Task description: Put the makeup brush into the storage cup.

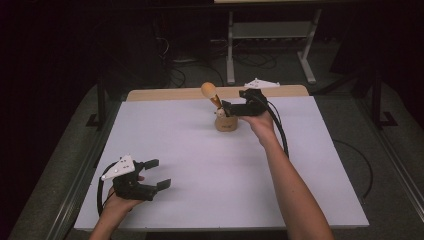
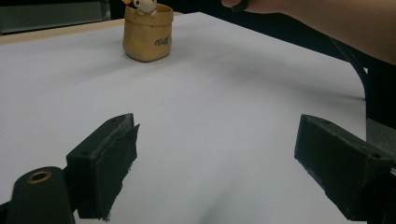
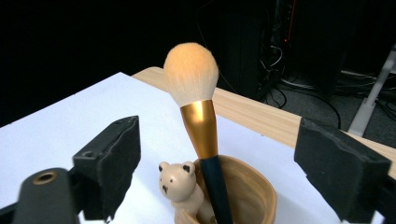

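Observation:
A makeup brush (image 3: pixel 200 126) with a fluffy cream head (image 1: pixel 208 90), gold ferrule and dark handle stands tilted in a small tan cup (image 1: pixel 226 123) at the table's far middle. A little bear figure (image 3: pixel 179 184) sits on the rim of the cup (image 3: pixel 250 196). My right gripper (image 1: pixel 225 108) is at the cup from the right; in the right gripper view it (image 3: pixel 217 128) is open, the brush between its wide-apart jaws and touching neither. My left gripper (image 1: pixel 159 173) rests open near the front left, nothing between its jaws (image 2: pixel 217 140). From there the cup (image 2: pixel 147 35) stands far off.
The white table top (image 1: pixel 210 175) has a wooden strip (image 1: pixel 165 93) along its far edge. The person's right forearm (image 1: pixel 290 185) crosses the right half of the table. Beyond the table, cables and a metal stand (image 1: pixel 270 35) sit on the dark floor.

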Available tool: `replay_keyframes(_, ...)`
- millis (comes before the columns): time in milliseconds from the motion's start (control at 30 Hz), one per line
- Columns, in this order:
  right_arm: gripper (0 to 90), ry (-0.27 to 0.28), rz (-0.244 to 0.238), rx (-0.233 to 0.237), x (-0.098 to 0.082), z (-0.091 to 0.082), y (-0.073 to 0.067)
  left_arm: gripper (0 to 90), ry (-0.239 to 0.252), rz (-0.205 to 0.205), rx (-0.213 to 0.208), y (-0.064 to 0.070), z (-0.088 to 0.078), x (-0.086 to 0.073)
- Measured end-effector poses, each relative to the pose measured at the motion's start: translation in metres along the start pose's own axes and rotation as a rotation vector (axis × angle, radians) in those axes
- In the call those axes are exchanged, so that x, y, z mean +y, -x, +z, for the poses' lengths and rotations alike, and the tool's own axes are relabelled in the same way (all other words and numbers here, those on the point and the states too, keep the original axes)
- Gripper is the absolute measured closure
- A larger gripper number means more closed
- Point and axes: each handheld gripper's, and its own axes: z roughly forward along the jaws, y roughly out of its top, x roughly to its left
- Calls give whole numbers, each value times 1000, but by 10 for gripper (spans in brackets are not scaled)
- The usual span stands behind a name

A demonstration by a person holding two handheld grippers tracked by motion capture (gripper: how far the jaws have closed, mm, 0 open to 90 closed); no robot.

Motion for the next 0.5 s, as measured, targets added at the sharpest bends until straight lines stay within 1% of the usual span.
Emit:
replay_keyframes(167, 116, -5, -16, 1, -1, -8, -2, 126, -4, 9, -1, 0, 0, 0)
replay_keyframes(233, 112, -1, -27, -1, -1, -12, -3, 126, -4, 5, 0, 0, 0, 0)
replay_keyframes(367, 96, -10, -34, 4, -3, -17, -5, 126, -6, 8, 1, 0, 0, 0)
replay_keyframes(500, 92, -6, -35, 8, -6, -23, -8, 126, 0, 1, -1, 0, 1, 0)
